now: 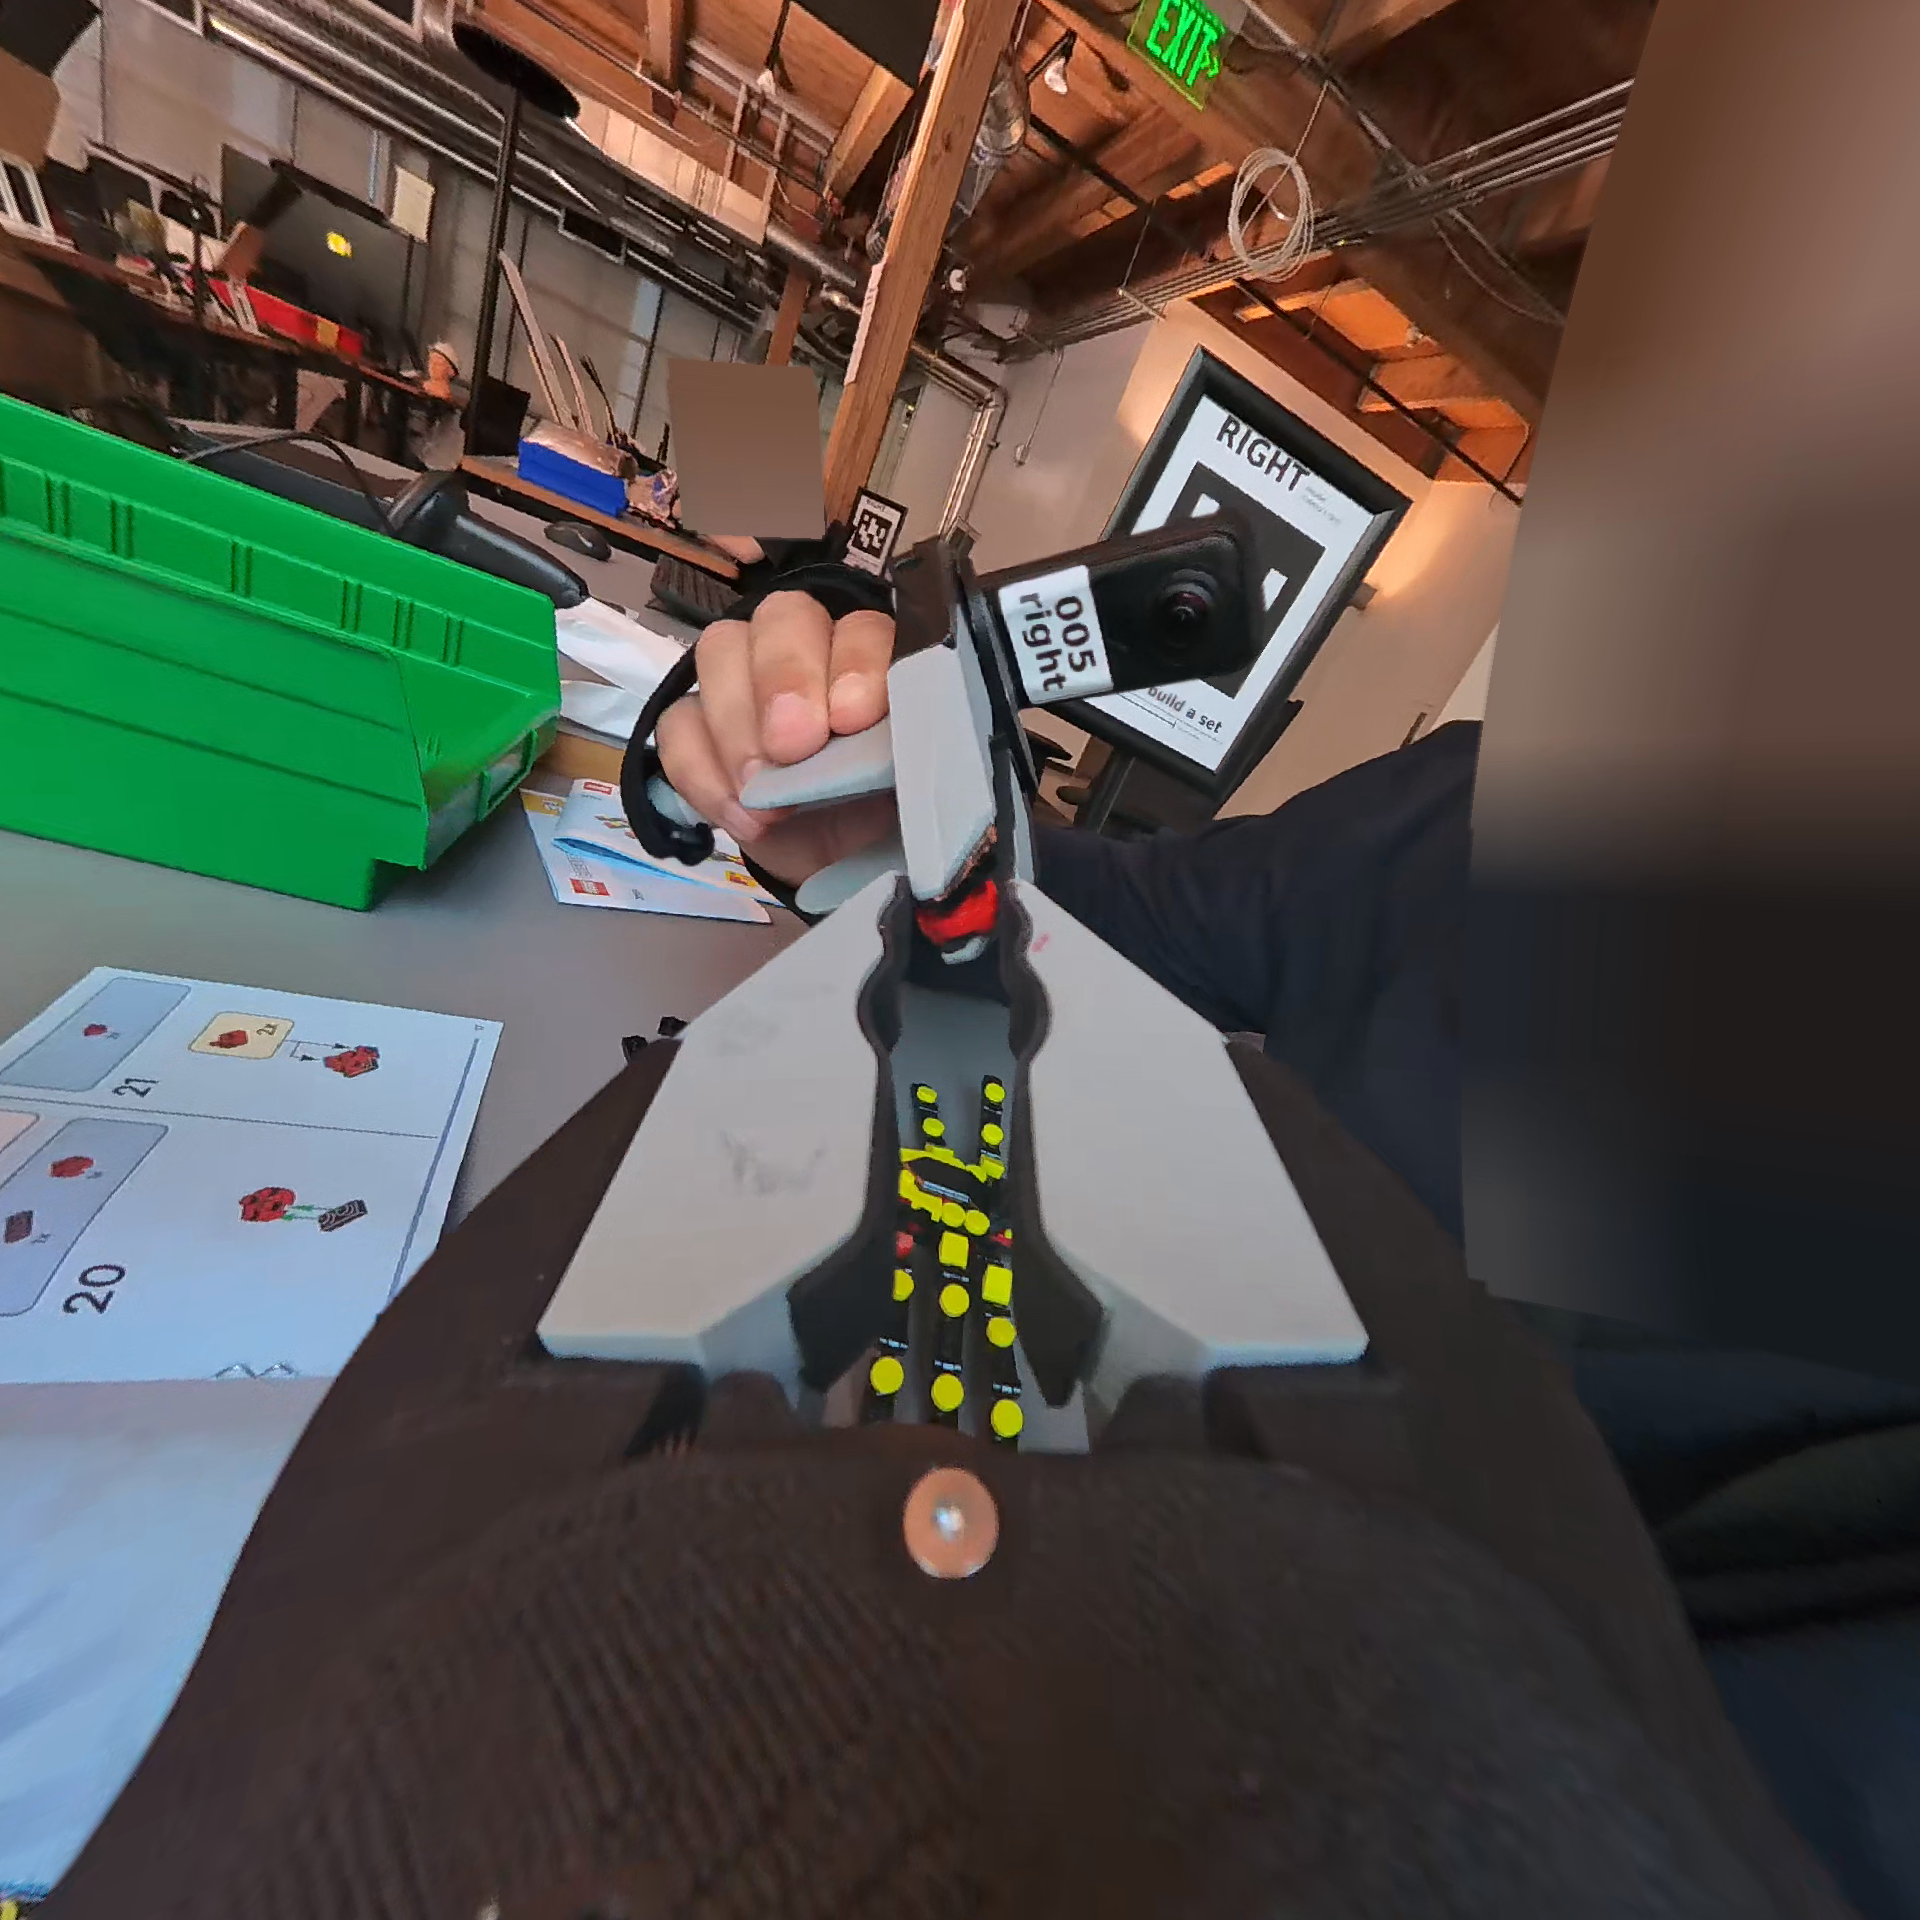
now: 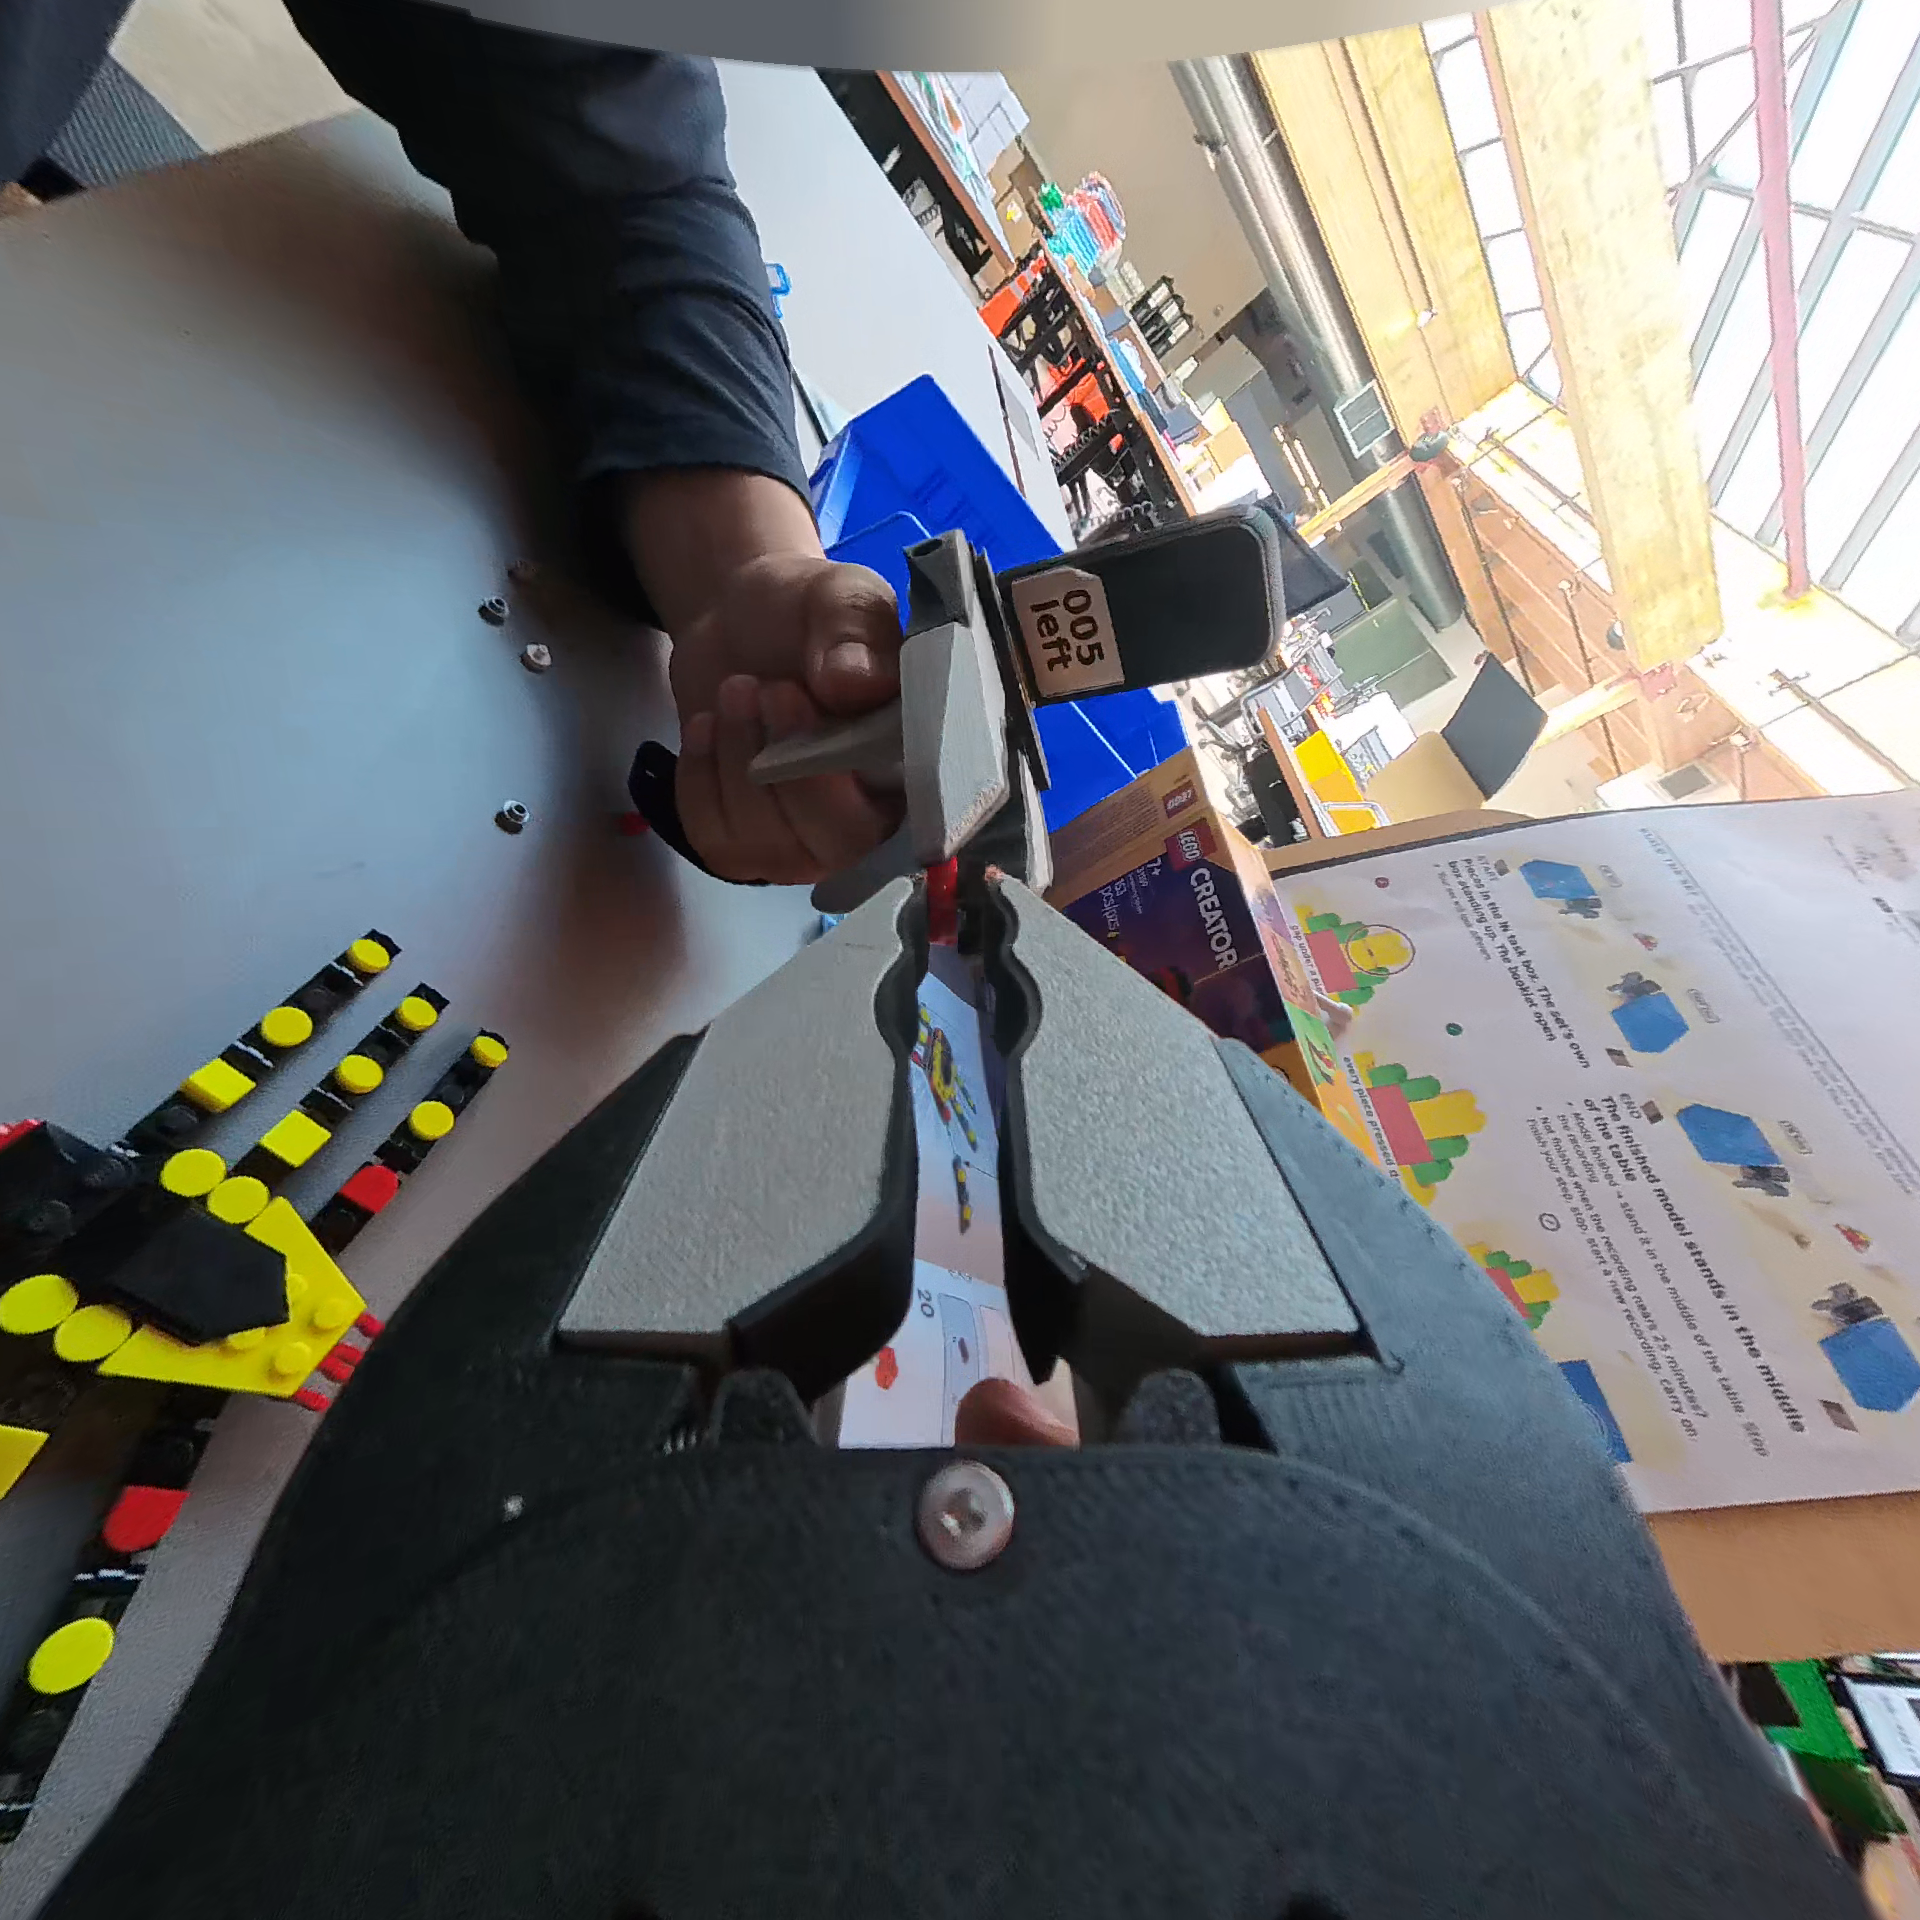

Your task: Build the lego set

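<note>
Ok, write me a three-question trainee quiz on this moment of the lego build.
1. True or false: the two hand-held grippers meet tip to tip above the table.
2. What colour is the small lego piece pinched where the tips meet?
3. Multiple choice: the black and yellow lego model is
A. held in the left hand-held gripper
B. lying on the table
C. inside the green bin

Key: 1 true. 2 red. 3 B; the right hand-held gripper does not hold it either. Both grippers close on the red piece.
</note>
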Motion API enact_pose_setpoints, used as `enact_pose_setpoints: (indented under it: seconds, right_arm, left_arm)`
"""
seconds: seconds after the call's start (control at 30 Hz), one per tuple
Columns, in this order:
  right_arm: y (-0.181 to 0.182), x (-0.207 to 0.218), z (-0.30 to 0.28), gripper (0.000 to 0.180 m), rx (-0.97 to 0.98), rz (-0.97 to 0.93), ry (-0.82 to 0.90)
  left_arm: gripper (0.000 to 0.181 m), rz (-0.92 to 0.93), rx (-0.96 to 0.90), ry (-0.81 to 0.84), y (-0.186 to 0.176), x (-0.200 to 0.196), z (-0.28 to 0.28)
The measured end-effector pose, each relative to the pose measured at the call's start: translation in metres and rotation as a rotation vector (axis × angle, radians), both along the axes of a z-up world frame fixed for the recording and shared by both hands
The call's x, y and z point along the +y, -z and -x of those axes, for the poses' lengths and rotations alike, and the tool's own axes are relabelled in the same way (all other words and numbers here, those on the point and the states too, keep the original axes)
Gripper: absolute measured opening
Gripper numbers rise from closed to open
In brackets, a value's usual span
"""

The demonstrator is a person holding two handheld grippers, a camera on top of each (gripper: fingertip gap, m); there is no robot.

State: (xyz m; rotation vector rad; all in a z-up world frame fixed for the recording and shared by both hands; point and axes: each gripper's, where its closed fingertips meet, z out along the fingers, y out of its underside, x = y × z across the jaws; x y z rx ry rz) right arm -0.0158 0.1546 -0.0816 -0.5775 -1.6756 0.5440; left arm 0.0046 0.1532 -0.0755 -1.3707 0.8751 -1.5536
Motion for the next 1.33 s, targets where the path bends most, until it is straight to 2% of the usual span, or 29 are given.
enact_pose_setpoints:
  seconds: [0.27,0.43,0.8,1.2,1.27,1.3,1.33]
  right_arm:
    - [0.002,-0.001,-0.002,0.007,-0.002,-0.051,0.001]
    - [0.006,-0.005,-0.002,0.006,-0.001,-0.043,-0.017]
    - [-0.002,-0.006,-0.002,0.007,0.048,0.013,-0.022]
    - [0.006,-0.010,-0.001,0.007,0.019,0.023,-0.042]
    - [0.007,-0.009,-0.001,0.125,0.016,0.004,-0.037]
    - [0.007,-0.009,-0.001,0.178,0.013,-0.013,-0.033]
    - [0.008,-0.009,-0.001,0.006,0.009,-0.037,-0.027]
  left_arm:
    - [0.019,0.045,-0.015,0.055,0.000,-0.004,-0.001]
    - [0.013,0.078,-0.013,0.090,0.005,-0.005,-0.001]
    - [0.016,0.121,-0.009,0.167,0.009,-0.011,-0.002]
    - [0.012,0.102,0.000,0.148,0.010,-0.011,-0.003]
    - [0.012,0.099,0.005,0.145,0.010,-0.011,-0.004]
    - [0.012,0.103,0.006,0.144,0.011,-0.011,-0.004]
    - [0.013,0.111,0.006,0.145,0.011,-0.011,-0.004]
